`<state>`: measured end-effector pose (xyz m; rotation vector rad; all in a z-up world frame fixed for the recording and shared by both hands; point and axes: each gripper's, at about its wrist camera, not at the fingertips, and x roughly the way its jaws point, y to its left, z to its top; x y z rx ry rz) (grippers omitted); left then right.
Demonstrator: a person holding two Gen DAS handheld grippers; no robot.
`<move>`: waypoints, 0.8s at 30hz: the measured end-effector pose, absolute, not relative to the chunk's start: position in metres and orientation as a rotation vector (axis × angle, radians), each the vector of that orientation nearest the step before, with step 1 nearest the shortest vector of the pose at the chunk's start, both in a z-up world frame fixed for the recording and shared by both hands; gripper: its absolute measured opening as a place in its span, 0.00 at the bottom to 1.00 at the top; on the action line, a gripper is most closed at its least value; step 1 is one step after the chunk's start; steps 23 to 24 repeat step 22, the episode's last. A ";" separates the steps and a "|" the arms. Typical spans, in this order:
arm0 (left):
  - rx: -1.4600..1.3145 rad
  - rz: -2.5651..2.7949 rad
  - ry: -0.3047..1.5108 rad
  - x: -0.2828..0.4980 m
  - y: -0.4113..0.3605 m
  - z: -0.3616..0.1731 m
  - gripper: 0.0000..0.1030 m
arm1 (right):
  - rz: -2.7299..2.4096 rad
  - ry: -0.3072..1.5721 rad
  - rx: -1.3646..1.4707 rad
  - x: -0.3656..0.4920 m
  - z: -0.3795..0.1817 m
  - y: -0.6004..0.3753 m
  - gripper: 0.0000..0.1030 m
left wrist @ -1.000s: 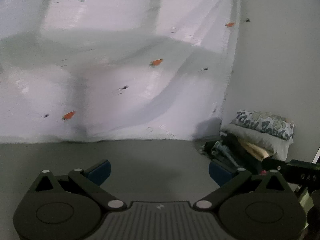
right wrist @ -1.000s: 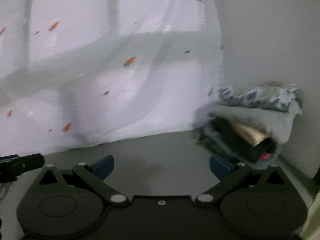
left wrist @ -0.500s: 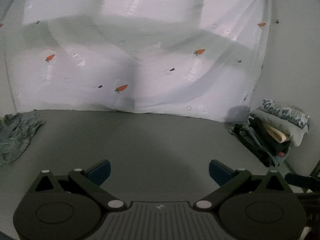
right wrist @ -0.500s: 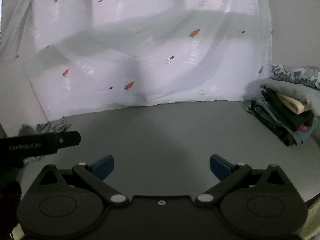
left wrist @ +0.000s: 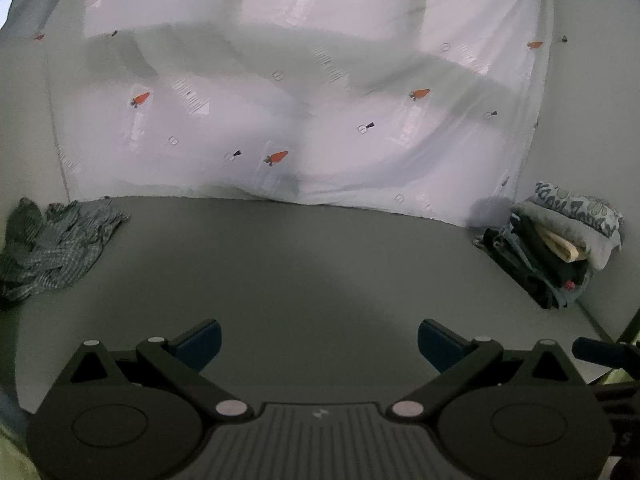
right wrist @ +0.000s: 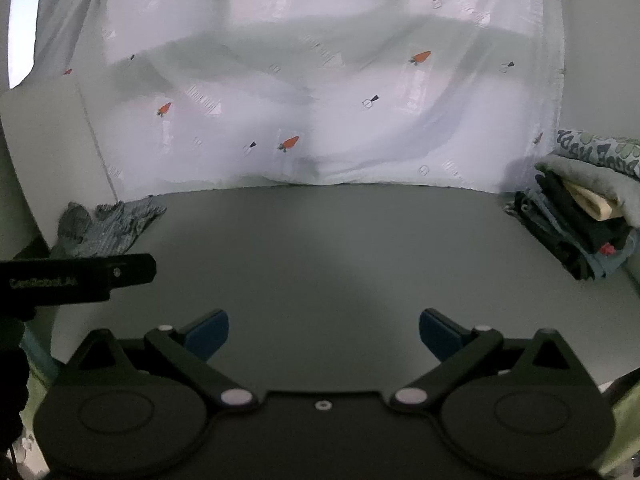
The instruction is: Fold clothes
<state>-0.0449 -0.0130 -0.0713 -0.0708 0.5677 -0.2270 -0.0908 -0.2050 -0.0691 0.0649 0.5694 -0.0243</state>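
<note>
I judge I am between garments: both my left gripper [left wrist: 318, 340] and right gripper [right wrist: 323, 330] hover over the bare grey table [left wrist: 320, 272] with fingers spread wide, holding nothing. The next piece, a crumpled grey striped garment [left wrist: 52, 248], lies at the far left edge, well apart from the folded stack [left wrist: 556, 248] at far right. Bunched as it is, I cannot tell its long axis; next I must reach left and spread it

Looks like a home: ahead of the jaws, a carrot-print curtain [left wrist: 304, 92], grey table [left wrist: 300, 264], clothes pile [left wrist: 560, 248] right.
</note>
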 end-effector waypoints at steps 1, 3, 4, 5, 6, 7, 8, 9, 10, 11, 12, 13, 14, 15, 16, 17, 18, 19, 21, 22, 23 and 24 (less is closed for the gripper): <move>-0.070 -0.224 0.570 -0.047 -0.011 -0.072 1.00 | -0.023 0.571 0.062 -0.092 -0.069 -0.203 1.00; -0.064 -0.217 0.571 -0.052 -0.008 -0.072 1.00 | -0.019 0.574 0.056 -0.093 -0.069 -0.200 1.00; -0.059 -0.214 0.572 -0.054 -0.006 -0.073 1.00 | -0.017 0.575 0.053 -0.093 -0.069 -0.199 1.00; -0.055 -0.211 0.574 -0.055 -0.004 -0.073 1.00 | -0.016 0.576 0.051 -0.093 -0.069 -0.199 1.00; -0.051 -0.209 0.575 -0.056 -0.003 -0.073 1.00 | -0.015 0.578 0.049 -0.093 -0.070 -0.197 1.00; -0.050 -0.206 0.578 -0.056 -0.001 -0.074 1.00 | -0.014 0.579 0.046 -0.093 -0.070 -0.196 1.00; -0.051 -0.204 0.582 -0.056 0.000 -0.075 1.00 | -0.014 0.581 0.044 -0.092 -0.070 -0.195 1.00; -0.052 -0.202 0.585 -0.056 0.002 -0.075 1.00 | -0.014 0.582 0.043 -0.092 -0.070 -0.194 1.00; -0.053 -0.200 0.588 -0.057 0.003 -0.076 1.00 | -0.015 0.583 0.042 -0.091 -0.070 -0.194 1.00; -0.053 -0.198 0.589 -0.057 0.004 -0.076 1.00 | -0.016 0.584 0.042 -0.090 -0.070 -0.194 1.00; -0.053 -0.195 0.590 -0.057 0.005 -0.076 1.00 | -0.016 0.584 0.041 -0.089 -0.070 -0.193 1.00; -0.054 -0.193 0.590 -0.057 0.006 -0.076 1.00 | -0.015 0.583 0.040 -0.089 -0.070 -0.193 1.00; -0.054 -0.191 0.588 -0.056 0.006 -0.076 1.00 | -0.015 0.583 0.038 -0.088 -0.070 -0.192 1.00; -0.055 -0.190 0.587 -0.056 0.007 -0.076 1.00 | -0.014 0.582 0.037 -0.088 -0.070 -0.191 1.00; -0.056 -0.188 0.586 -0.056 0.007 -0.075 1.00 | -0.014 0.582 0.036 -0.087 -0.070 -0.191 1.00; -0.055 -0.186 0.585 -0.055 0.008 -0.075 1.00 | -0.014 0.581 0.034 -0.087 -0.070 -0.190 1.00; -0.054 -0.185 0.584 -0.054 0.008 -0.075 1.00 | -0.013 0.581 0.034 -0.086 -0.070 -0.190 1.00; -0.054 -0.183 0.584 -0.054 0.009 -0.074 1.00 | -0.011 0.581 0.033 -0.085 -0.070 -0.190 1.00; -0.050 -0.182 0.582 -0.053 0.009 -0.074 1.00 | -0.009 0.581 0.033 -0.084 -0.069 -0.190 1.00; -0.049 -0.183 0.581 -0.053 0.009 -0.074 1.00 | -0.009 0.580 0.033 -0.083 -0.069 -0.190 1.00; -0.049 -0.183 0.581 -0.053 0.009 -0.074 1.00 | -0.009 0.580 0.033 -0.083 -0.069 -0.190 1.00; -0.049 -0.183 0.581 -0.053 0.009 -0.074 1.00 | -0.009 0.580 0.033 -0.083 -0.069 -0.190 1.00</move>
